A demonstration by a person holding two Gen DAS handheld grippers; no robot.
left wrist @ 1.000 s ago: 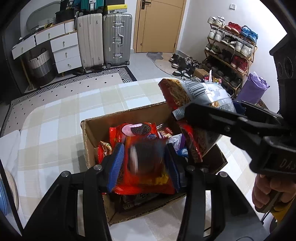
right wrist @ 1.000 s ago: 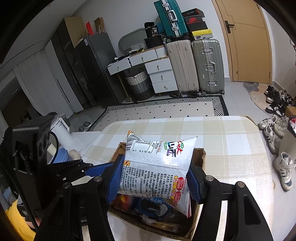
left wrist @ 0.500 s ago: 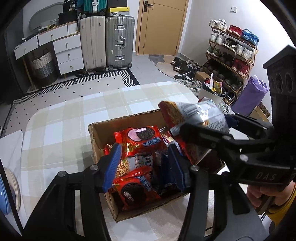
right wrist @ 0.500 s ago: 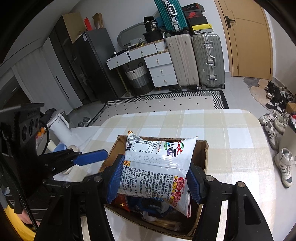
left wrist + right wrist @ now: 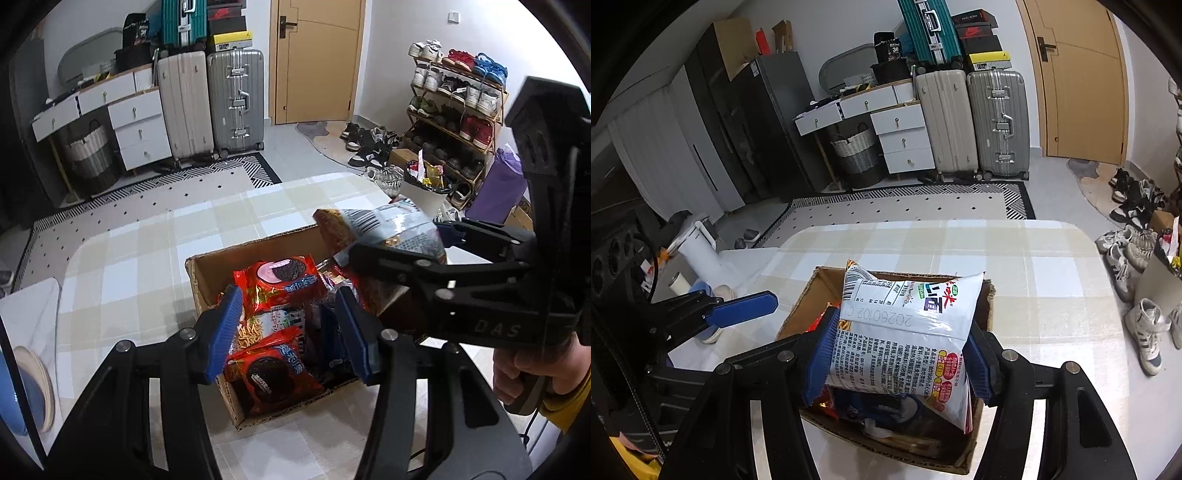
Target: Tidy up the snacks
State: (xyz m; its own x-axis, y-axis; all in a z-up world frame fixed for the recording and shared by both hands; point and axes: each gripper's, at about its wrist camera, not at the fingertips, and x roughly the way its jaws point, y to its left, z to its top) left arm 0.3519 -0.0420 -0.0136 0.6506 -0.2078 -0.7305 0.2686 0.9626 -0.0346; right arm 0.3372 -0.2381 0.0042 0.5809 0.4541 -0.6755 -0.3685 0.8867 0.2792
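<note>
A cardboard box (image 5: 207, 273) on the checked table (image 5: 129, 258) holds several snack packs. Among them are two red cookie packs, one at the back (image 5: 280, 280) and one at the front (image 5: 273, 373). My left gripper (image 5: 288, 295) hovers open above the box, with nothing between its blue pads. My right gripper (image 5: 901, 328) is shut on a white noodle bag (image 5: 905, 325), held upright over the box (image 5: 801, 314). In the left wrist view that bag (image 5: 384, 229) hangs over the box's right side. One blue pad (image 5: 746, 308) of the left gripper shows left of the box.
A person's hand (image 5: 524, 373) grips the right tool's handle. A blue bowl on a plate (image 5: 22, 387) sits at the table's left edge by a white cloth (image 5: 26, 314). Beyond the table are suitcases (image 5: 236, 99), drawers, and a shoe rack (image 5: 454, 103).
My left gripper let go of a red cookie pack, which now lies at the front of the box, then opened and lifted back. The right gripper kept still with the noodle bag.
</note>
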